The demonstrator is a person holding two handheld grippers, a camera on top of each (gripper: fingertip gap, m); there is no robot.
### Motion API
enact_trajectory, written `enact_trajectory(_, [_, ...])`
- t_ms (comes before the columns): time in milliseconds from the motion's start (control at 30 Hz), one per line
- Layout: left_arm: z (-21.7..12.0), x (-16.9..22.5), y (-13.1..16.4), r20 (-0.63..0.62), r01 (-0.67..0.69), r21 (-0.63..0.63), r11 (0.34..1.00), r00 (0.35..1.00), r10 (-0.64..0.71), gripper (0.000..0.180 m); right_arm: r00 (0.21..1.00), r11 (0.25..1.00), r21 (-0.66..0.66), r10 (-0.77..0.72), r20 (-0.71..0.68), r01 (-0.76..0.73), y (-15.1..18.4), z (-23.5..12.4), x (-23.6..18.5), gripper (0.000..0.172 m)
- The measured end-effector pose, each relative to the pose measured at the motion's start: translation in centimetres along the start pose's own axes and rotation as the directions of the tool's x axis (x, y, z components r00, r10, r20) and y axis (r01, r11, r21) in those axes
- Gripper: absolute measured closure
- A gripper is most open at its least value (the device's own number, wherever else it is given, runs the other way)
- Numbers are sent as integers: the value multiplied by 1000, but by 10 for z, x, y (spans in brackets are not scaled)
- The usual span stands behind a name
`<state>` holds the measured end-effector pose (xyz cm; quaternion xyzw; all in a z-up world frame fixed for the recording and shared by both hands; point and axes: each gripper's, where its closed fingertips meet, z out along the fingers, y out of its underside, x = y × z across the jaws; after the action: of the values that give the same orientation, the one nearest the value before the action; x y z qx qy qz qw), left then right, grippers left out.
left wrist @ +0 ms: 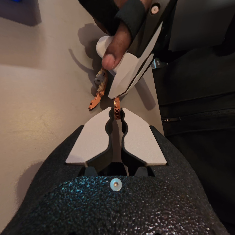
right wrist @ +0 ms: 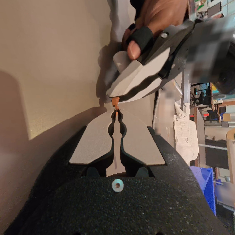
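Both claws pinch opposite ends of one small orange brick piece (left wrist: 116, 111), left gripper (left wrist: 116, 111) & right gripper (right wrist: 116, 113) tip-to-tip, prob. to brace it; bigger brick assembly (left wrist: 98, 91) lies just beside.

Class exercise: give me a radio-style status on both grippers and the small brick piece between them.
Left gripper shut on orange brick piece. Right gripper pinching its other end. Piece held above table. Brick assembly lies nearby, clear.

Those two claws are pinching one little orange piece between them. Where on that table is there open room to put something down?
The widest bare stretch of the beige table lies left of the brick model, out toward the dark box in the far corner. It is crowded where the left claw and right claw meet on the orange piece, near the table's right edge.
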<state>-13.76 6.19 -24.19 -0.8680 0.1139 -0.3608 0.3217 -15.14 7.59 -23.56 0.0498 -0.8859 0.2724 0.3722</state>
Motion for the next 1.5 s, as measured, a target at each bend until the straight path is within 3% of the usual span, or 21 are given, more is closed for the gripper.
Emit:
enact_trajectory(167, [-12,-18,-7,195,-206,-1,978,960,203,153,972,973,-23,227,-56,-229,16,-8,23,169])
enact_trajectory(333, [-28,-32,-35,451,-504,0,864,771,449,148,898,899,-3,438,-31,-439,24,-10,30,169])
enact_trajectory(467, [-28,-30,-41,509,-605,-41,795,672,538,154,864,864,-2,503,-3,-503,25,-9,28,169])
enact_trajectory(800, [-19,-35,-35,498,-603,-92,793,662,561,172,833,833,-3,552,29,-553,25,-6,25,169])
enact_trajectory(1000, [-17,-37,-27,459,-588,-128,798,678,573,172,825,833,-106,552,116,-543,31,-7,6,149])
enact_trajectory(1233, [-13,-36,-16,403,-566,-196,800,698,592,172,810,831,-156,556,186,-534,17,-11,-4,148])
enact_trajectory(1500, [-8,-35,-10,381,-547,-264,795,698,607,172,822,805,-317,558,114,-502,28,-4,-10,150])
